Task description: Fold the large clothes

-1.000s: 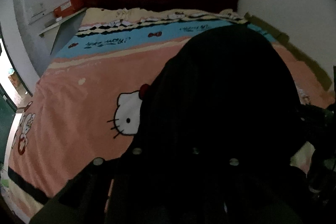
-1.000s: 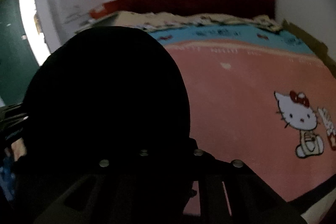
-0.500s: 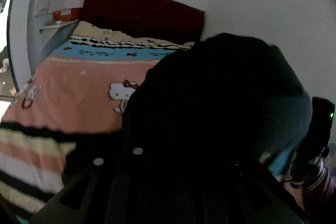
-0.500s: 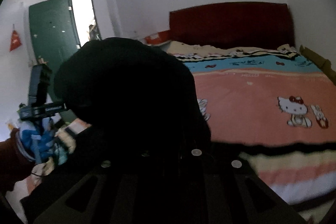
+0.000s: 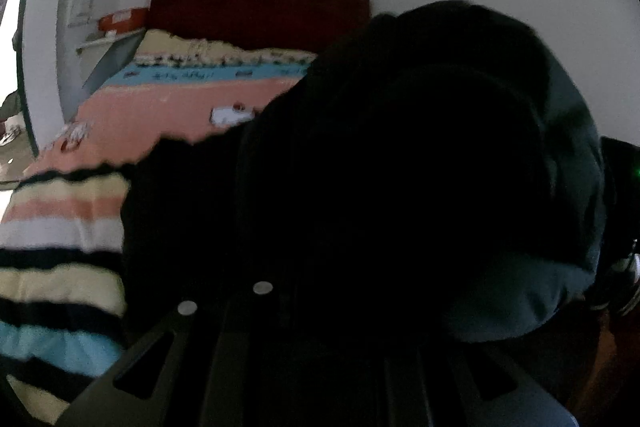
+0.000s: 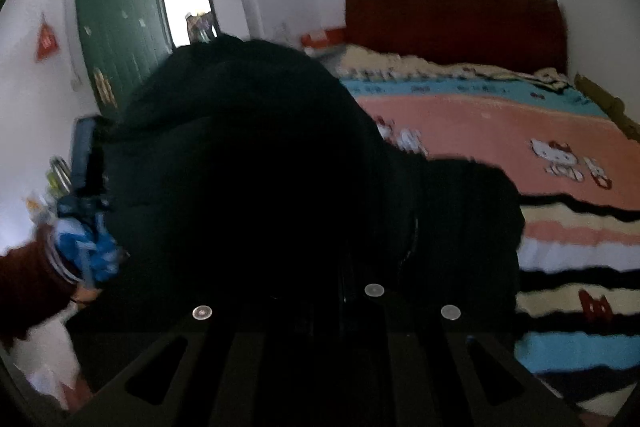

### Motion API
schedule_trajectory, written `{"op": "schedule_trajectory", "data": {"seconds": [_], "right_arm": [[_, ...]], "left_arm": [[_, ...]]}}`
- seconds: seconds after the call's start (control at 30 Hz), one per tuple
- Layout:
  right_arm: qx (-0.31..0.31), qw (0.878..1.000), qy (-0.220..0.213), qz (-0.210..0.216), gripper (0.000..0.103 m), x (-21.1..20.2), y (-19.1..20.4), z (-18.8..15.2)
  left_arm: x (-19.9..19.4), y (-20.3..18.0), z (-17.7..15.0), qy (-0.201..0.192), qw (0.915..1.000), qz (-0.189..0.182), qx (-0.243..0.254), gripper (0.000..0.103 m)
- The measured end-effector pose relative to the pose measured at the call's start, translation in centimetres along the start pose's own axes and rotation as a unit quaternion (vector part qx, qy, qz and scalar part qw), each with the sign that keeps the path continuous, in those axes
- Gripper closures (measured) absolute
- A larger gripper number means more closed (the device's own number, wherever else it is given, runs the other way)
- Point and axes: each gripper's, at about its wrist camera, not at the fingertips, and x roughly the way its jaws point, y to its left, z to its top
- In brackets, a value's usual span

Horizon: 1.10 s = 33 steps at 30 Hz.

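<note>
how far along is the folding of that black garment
Nothing folded yet. In hand: the black garment hangs bunched from both shut grippers, covering their fingers, held up at the foot of the bed. Left: spread it on the bedspread and make every fold.

A garment (image 6: 256, 187) bulges close before both cameras, hiding the bed's (image 6: 500, 123) near part. Behind the bed stands the headboard (image 6: 456, 27) against the wall. A door (image 6: 116, 27) stands left of the bed — a shelf (image 5: 108, 41) sits beside the headboard's left end.
</note>
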Motion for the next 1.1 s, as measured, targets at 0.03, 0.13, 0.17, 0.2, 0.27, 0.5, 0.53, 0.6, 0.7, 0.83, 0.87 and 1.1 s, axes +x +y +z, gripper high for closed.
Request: {"op": "schedule_trajectory", "data": {"seconds": [0.03, 0.13, 0.17, 0.2, 0.27, 0.5, 0.53, 0.6, 0.7, 0.83, 0.87, 1.1], "right_arm": [[-0.009, 1.000, 0.014, -0.012, 0.094, 0.8, 0.1, -0.7], [-0.018, 0.997, 0.061, -0.040, 0.094, 4.3, -0.7, -2.7], [-0.016, 0.997, 0.065, -0.043, 0.094, 4.7, -0.8, -2.9], [-0.015, 0.997, 0.065, -0.048, 0.094, 4.9, -0.9, -2.9], [-0.015, 0.996, 0.064, -0.057, 0.094, 5.0, -1.2, -2.6], [-0.031, 0.993, 0.076, -0.089, 0.094, 5.3, -0.9, -2.5], [-0.035, 0.992, 0.078, -0.094, 0.094, 5.5, -0.7, -2.6], [-0.044, 0.990, 0.083, -0.103, 0.093, 5.6, -0.4, -2.5], [-0.048, 0.989, 0.086, -0.111, 0.092, 5.8, -0.1, -2.6], [-0.046, 0.989, 0.084, -0.110, 0.091, 5.7, 0.0, -2.6], [-0.045, 0.990, 0.083, -0.109, 0.091, 5.6, 0.0, -2.6], [-0.049, 0.990, 0.081, -0.105, 0.089, 5.3, 0.1, -2.6]], "left_arm": [[0.8, -0.1, -0.7, 0.005, 1.0000, 0.006, 0.002, 0.093], [2.0, -0.5, -1.6, 0.011, 0.9998, 0.018, 0.004, 0.093], [2.1, -0.5, -1.5, 0.013, 0.9997, 0.022, 0.003, 0.092], [2.2, -0.4, -1.3, 0.015, 0.9996, 0.024, -0.001, 0.092], [2.2, -0.5, -1.3, 0.019, 0.9994, 0.028, -0.001, 0.092], [2.3, -2.1, -1.2, 0.022, 0.9970, 0.070, 0.027, 0.090], [2.3, -2.1, -1.2, 0.022, 0.9965, 0.075, 0.030, 0.090], [2.3, -2.3, -1.1, 0.023, 0.9959, 0.081, 0.035, 0.090], [2.4, -2.3, -0.9, 0.026, 0.9957, 0.082, 0.034, 0.089], [2.3, -2.1, -0.4, 0.032, 0.9954, 0.085, 0.028, 0.088], [2.2, -2.1, -0.4, 0.030, 0.9955, 0.086, 0.024, 0.088], [1.4, -2.4, -0.6, 0.019, 0.9945, 0.098, 0.032, 0.085]]}}
